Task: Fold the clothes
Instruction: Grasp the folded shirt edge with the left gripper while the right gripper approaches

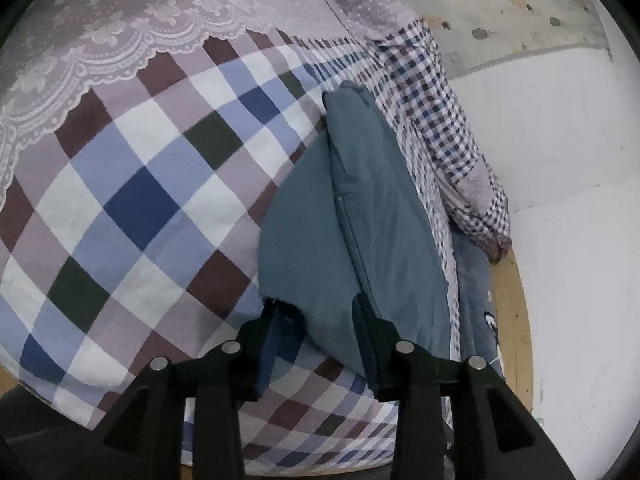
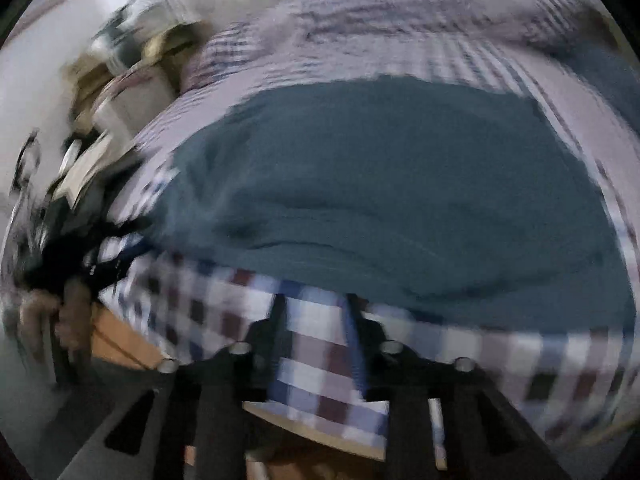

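Both grippers hang open over the checked bedspread (image 1: 132, 200): left gripper (image 1: 316, 308) straddles the teal garment's (image 1: 352, 208) hem, right gripper (image 2: 316, 308) sits just short of it. Only the left view shows a person's checked sleeve (image 1: 436, 120) beside the garment.

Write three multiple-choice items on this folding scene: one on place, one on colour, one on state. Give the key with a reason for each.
1. The teal garment lies on:
A. a checked bedspread
B. a bare wooden floor
C. a chair

2. The lace cloth is:
A. pale lilac
B. bright yellow
C. black

3. The left tongs are:
A. open, fingers either side of the garment's edge
B. shut on a sock
C. out of view

Key:
1 A, the checked bedspread shows all around the garment.
2 A, its scalloped lace reads lilac.
3 A, a gap shows between the fingers.
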Available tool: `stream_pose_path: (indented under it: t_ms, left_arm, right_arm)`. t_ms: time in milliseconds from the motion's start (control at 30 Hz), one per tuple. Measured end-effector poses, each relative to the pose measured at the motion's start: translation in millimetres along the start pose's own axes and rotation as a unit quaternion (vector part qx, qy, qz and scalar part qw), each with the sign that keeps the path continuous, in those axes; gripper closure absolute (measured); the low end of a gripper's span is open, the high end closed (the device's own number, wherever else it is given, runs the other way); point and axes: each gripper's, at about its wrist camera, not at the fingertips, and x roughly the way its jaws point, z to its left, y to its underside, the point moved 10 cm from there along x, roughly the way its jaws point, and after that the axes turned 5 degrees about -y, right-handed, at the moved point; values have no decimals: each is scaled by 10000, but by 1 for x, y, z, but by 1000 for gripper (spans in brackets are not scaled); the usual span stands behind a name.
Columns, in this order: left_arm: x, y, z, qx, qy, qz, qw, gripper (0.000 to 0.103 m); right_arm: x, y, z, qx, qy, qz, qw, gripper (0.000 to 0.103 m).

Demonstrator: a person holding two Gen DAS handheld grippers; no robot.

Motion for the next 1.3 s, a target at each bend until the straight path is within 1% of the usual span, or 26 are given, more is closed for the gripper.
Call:
stream_pose_path:
  t_ms: [67,100,133,200,233,267,300,333,400,433,467,533,600,700,800,833,867,900,1133,1233,1300]
  left_arm:
    - [-4,-6,3,-95,15,-149,9998,65]
    - [-6,-10,4,-143,22,-223,9996,65]
    - [-8,-11,5,-164,39,-267,9995,66]
    - [-11,-15,7,-205,72,-351,9991,67]
    - [-13,-17,8,-225,89,-394,9989,72]
    - [-14,-19,10,-245,106,-436,9987,81]
    - [-16,-21,11,-266,122,-479,9984,85]
    - [-17,-22,12,-286,139,-521,9981,91]
    - [-21,-26,14,-327,173,-606,9975,94]
    - [-21,-26,12,-288,186,-623,9975,98]
    - [-22,-27,8,-236,225,-636,9974,100]
    - [-25,-28,1,-196,364,-653,9970,101]
    - [-28,-30,-7,-157,504,-669,9964,101]
    - [-28,-32,-21,-107,750,-554,9956,102]
    - [-25,-34,-39,-45,1004,-414,9941,102]
    - [-26,-36,-42,-49,1073,-411,9934,102]
    - [-27,-37,-45,-70,1158,-424,9923,102]
    - [-28,-39,-47,-91,1243,-437,9912,102]
    - [-33,-47,-59,-85,1478,-473,9879,102]
    - [-37,-47,-61,-95,1581,-493,9862,102]
    - [-39,-48,-59,-161,1630,-486,9853,102]
  right_arm:
    - [6,-2,24,-566,23,-79,9984,55]
    - [8,-2,36,-842,40,-117,9964,51]
    - [10,1,43,-1028,31,-128,9946,48]
    - [16,7,51,-1163,-37,-54,9932,47]
    - [20,10,54,-1216,-73,-10,9926,47]
    - [24,13,57,-1245,-82,26,9922,47]
    - [27,15,57,-1268,-61,38,9919,47]
    - [29,16,57,-1294,-30,38,9916,47]
    - [32,14,59,-1376,40,-6,9905,47]
    - [34,12,62,-1448,86,-73,9894,46]
    - [35,9,66,-1531,135,-153,9880,44]
    - [37,1,74,-1717,222,-335,9843,29]
    - [40,-5,85,-1932,259,-495,9796,26]
    - [52,-13,108,-2378,297,-649,9687,24]
    - [72,-20,132,-2869,465,-774,9537,24]
    - [81,-22,139,-3031,555,-828,9477,24]
    - [88,-27,143,-3102,644,-874,9445,24]
    - [94,-32,145,-3123,725,-909,9429,24]
    - [137,-70,162,-3258,1293,-1158,9294,24]
    - [149,-85,166,-3282,1421,-1161,9266,24]
    - [154,-90,171,-3397,1418,-1182,9222,24]
